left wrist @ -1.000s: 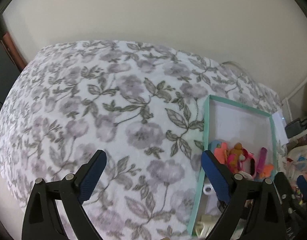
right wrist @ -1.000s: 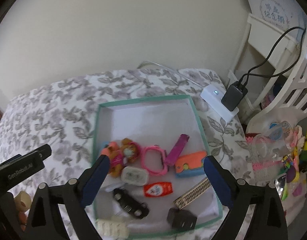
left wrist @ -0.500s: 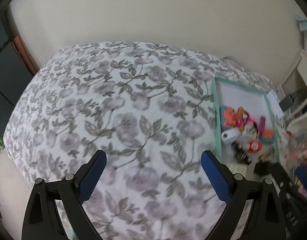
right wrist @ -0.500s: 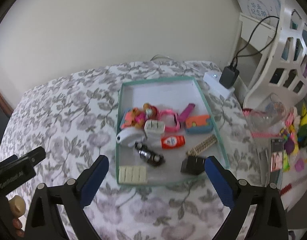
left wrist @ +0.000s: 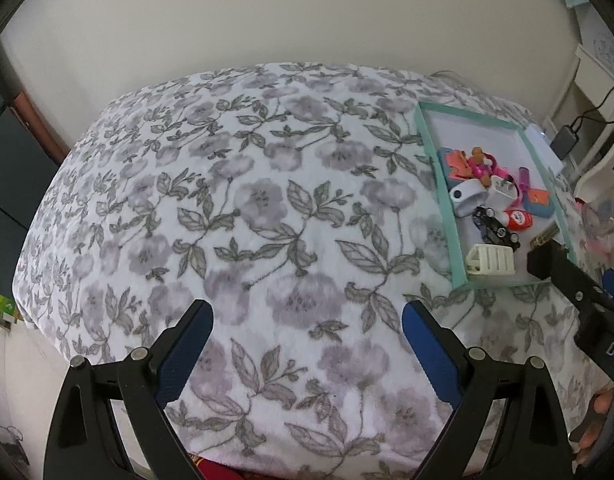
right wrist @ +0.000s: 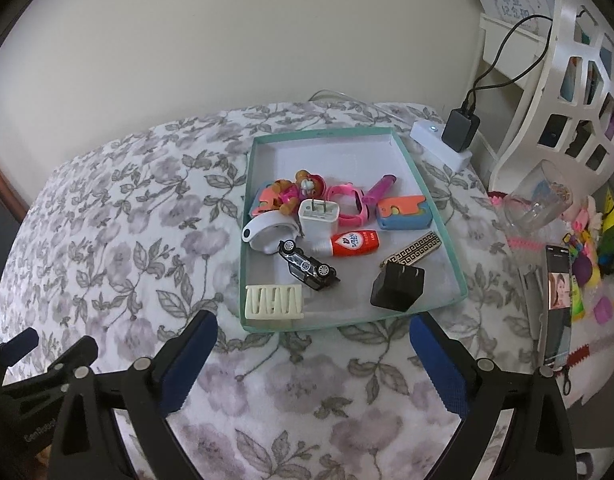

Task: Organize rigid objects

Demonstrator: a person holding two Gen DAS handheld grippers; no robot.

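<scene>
Since the earlier frames both grippers have drawn back from the teal tray (right wrist: 443, 236), which now sits farther off and shows all of its contents. The left gripper (left wrist: 305, 354) hangs over bare floral bedspread (left wrist: 235, 216) with its jaws spread wide and nothing between them. The right gripper (right wrist: 313, 362) is likewise wide apart and empty, positioned just short of the tray's near rim.

The tray lies on the bedspread toward its right side. Inside it:
- a cream slotted clip (right wrist: 273, 300) at the near left corner;
- a black toy car (right wrist: 308, 269) just beyond the clip;
- a black charger block (right wrist: 397, 289) at near right;
- a patterned bar (right wrist: 414, 249) beside the charger block;
- a red and white tube (right wrist: 353, 243) at centre;
- a white plug adapter (right wrist: 319, 216) touching a white curved case (right wrist: 267, 234);
- a pink watch (right wrist: 349, 206), bear figures (right wrist: 295, 190) and an orange and blue case (right wrist: 403, 212) farther back.

The far half of the tray is bare. To the right of the tray stand a white power strip (right wrist: 435, 142) with a black adapter (right wrist: 461, 130), a clear cup (right wrist: 535, 200) and an upright phone (right wrist: 557, 300).
</scene>
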